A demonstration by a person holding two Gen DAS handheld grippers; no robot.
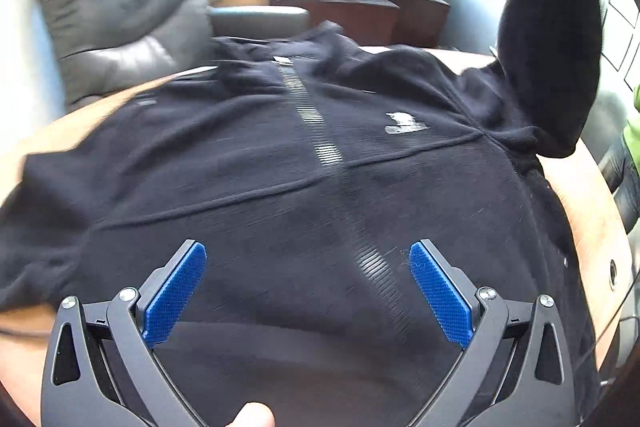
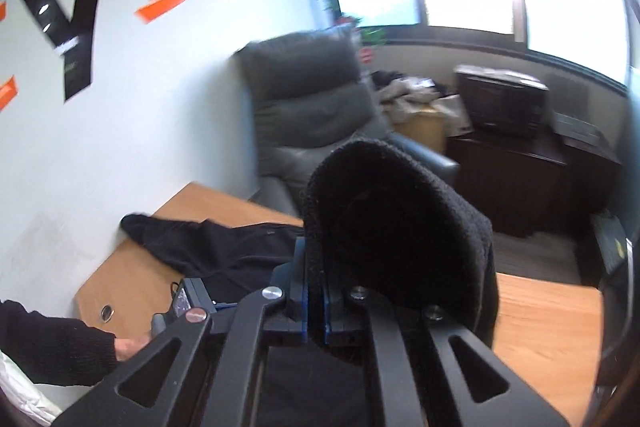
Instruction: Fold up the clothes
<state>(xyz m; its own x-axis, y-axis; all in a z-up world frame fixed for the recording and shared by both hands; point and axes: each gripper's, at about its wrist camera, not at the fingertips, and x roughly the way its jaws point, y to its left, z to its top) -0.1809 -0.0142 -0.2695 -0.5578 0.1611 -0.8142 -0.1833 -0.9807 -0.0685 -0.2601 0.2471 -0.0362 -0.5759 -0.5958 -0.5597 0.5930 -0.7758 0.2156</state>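
Two blue pads (image 1: 175, 293) of the left gripper (image 1: 308, 293) stand wide apart above the front of one black zip-up fleece jacket (image 1: 280, 187), with nothing between them. That jacket lies spread across the wooden counter (image 1: 576, 187), its single zipper (image 1: 308, 115) running up the middle and one small white logo (image 1: 404, 125) on the chest. One sleeve (image 1: 548, 39) rises off the counter at the right of the left wrist view. From the right wrist view, the right gripper (image 2: 316, 307) is clamped tight on the cuff of that sleeve, which it holds in the air, pointing somewhat downward. One hand (image 2: 130, 347) in a dark sleeve shows at the lower left, holding the other gripper. One grey armchair (image 2: 308, 115) stands behind the counter.
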